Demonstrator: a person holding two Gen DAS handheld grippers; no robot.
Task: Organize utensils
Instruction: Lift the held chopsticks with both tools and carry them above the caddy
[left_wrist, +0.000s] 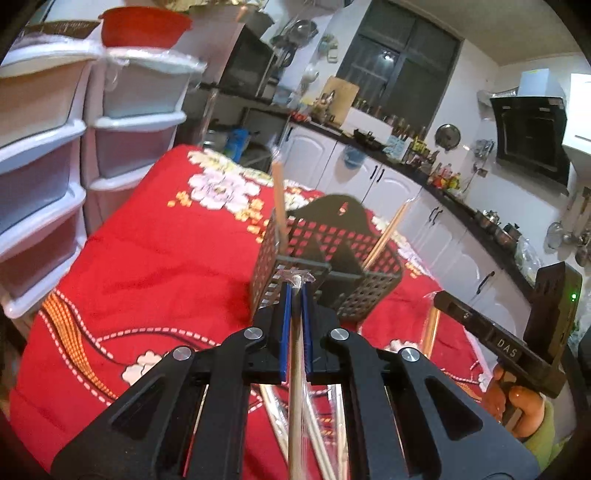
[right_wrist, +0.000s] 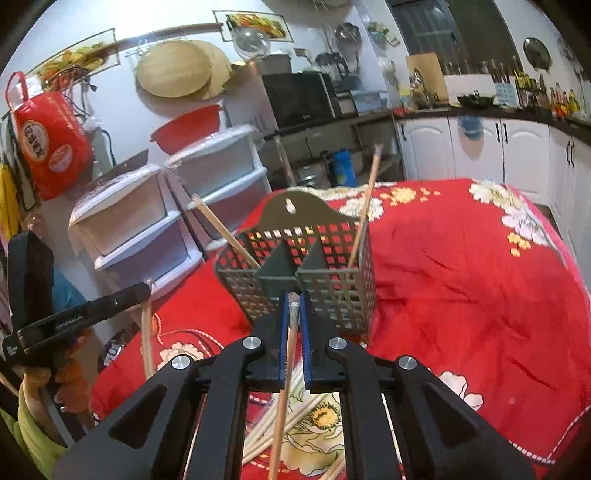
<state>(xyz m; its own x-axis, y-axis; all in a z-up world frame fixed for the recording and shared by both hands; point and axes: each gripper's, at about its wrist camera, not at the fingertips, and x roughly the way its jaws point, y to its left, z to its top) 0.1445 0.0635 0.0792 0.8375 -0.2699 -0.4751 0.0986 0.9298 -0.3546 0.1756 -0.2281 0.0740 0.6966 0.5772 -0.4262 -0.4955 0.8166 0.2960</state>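
Note:
A dark perforated utensil basket (left_wrist: 354, 254) (right_wrist: 325, 273) with dividers stands on the red floral tablecloth (left_wrist: 155, 266) (right_wrist: 461, 280). Two wrapped wooden chopsticks (left_wrist: 279, 195) (right_wrist: 364, 206) lean in it, one at each side. My left gripper (left_wrist: 295, 282) is shut on a wrapped chopstick (left_wrist: 295, 369), its tip at the basket's near rim. My right gripper (right_wrist: 293, 301) is shut on another chopstick (right_wrist: 284, 387), also just before the basket. The right gripper shows in the left wrist view (left_wrist: 441, 297), the left gripper in the right wrist view (right_wrist: 147, 288). Several loose chopsticks (right_wrist: 291, 424) lie below.
White plastic drawer units (left_wrist: 55, 158) (right_wrist: 155, 229) stand beside the table, a red basin (left_wrist: 144, 26) on top. Kitchen counter with white cabinets (left_wrist: 406, 184) (right_wrist: 498, 147) runs behind. A red bag (right_wrist: 48, 140) hangs on the wall.

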